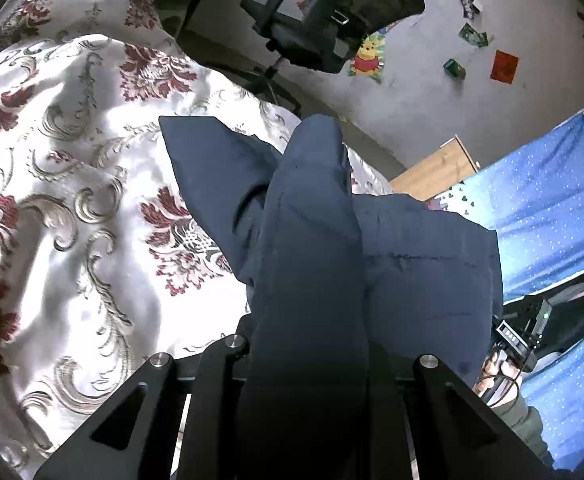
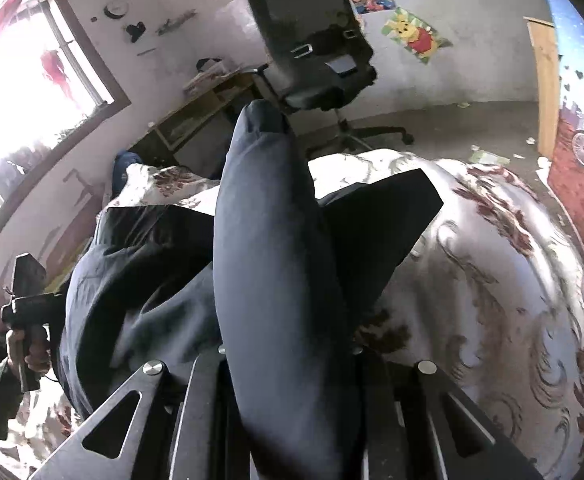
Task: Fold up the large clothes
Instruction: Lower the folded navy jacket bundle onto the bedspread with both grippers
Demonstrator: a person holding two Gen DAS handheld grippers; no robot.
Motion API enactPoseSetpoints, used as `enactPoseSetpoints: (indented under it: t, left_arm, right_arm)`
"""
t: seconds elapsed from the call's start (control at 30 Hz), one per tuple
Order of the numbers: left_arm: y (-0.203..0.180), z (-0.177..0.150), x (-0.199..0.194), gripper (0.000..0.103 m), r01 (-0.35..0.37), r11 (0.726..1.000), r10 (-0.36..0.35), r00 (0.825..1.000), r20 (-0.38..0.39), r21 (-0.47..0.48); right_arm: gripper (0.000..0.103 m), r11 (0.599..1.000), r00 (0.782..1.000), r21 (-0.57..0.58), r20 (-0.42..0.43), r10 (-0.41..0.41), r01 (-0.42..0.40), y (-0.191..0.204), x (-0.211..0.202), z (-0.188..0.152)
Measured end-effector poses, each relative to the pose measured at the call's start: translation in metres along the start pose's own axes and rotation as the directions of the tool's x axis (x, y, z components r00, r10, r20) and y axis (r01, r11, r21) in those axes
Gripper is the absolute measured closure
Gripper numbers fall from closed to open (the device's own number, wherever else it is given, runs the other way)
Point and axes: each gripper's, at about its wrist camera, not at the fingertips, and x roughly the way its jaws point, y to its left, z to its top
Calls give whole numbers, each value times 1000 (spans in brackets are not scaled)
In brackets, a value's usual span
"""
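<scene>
A large dark navy garment (image 1: 420, 280) lies partly on a floral bedspread (image 1: 71, 200) and is lifted at two places. In the left wrist view a thick fold of it (image 1: 312, 220) runs up between the jaws of my left gripper (image 1: 308, 344), which is shut on the cloth; its fingertips are hidden under the fabric. The right wrist view shows the same: my right gripper (image 2: 292, 360) is shut on a bunched fold of the garment (image 2: 267, 240). A pointed corner (image 2: 408, 200) rests on the bedspread (image 2: 512, 280). Each gripper appears hand-held in the other's view, the right (image 1: 520, 340) and the left (image 2: 27, 308).
A black office chair (image 2: 316, 60) stands beyond the bed's far end, near a desk (image 2: 195, 120) under a bright window (image 2: 23, 80). Blue dotted fabric (image 1: 552, 208) and a wooden board (image 1: 436, 168) lie on the right. Posters hang on the wall.
</scene>
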Motion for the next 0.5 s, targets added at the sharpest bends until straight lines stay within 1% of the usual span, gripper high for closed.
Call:
enactPoseSetpoints:
  t: [0.07, 0.17, 0.23, 0.27, 0.33, 0.37, 0.4, 0.43, 0.47, 0.5]
  left_arm:
    - [2, -5, 16, 90, -46, 999, 46, 999, -12, 14]
    - [11, -18, 32, 88, -110, 994, 110, 994, -17, -14]
    - [16, -23, 37, 85, -134, 991, 134, 991, -3, -16]
    - [18, -25, 35, 82, -145, 989, 145, 989, -2, -16]
    - [21, -26, 35, 78, -172, 985, 172, 985, -10, -24]
    - [22, -27, 35, 73, -197, 980, 197, 980, -14, -33]
    - [22, -27, 33, 69, -212, 977, 212, 977, -15, -36]
    - [21, -28, 32, 67, -233, 972, 233, 972, -13, -36]
    - [20, -28, 32, 63, -256, 966, 256, 967, -9, -35]
    - [17, -30, 30, 59, -281, 959, 281, 960, -4, -38]
  right_arm:
    - [86, 999, 999, 14, -19, -31, 31, -9, 9, -12]
    - [85, 995, 998, 82, -49, -48, 52, -30, 22, -31]
    - [77, 989, 998, 133, -47, -52, 57, -40, 25, -41]
    - [75, 986, 998, 156, -41, -54, 60, -45, 25, -46]
    - [67, 983, 997, 170, -37, -66, 71, -47, 25, -47]
    - [64, 983, 996, 161, -40, -79, 84, -46, 25, -46]
    - [57, 984, 995, 150, -44, -94, 99, -45, 25, -44]
    - [43, 983, 991, 129, -45, -126, 131, -42, 24, -43]
    - [35, 981, 987, 110, -40, -159, 162, -39, 22, -41]
    - [22, 977, 982, 96, -27, -186, 188, -36, 19, -39]
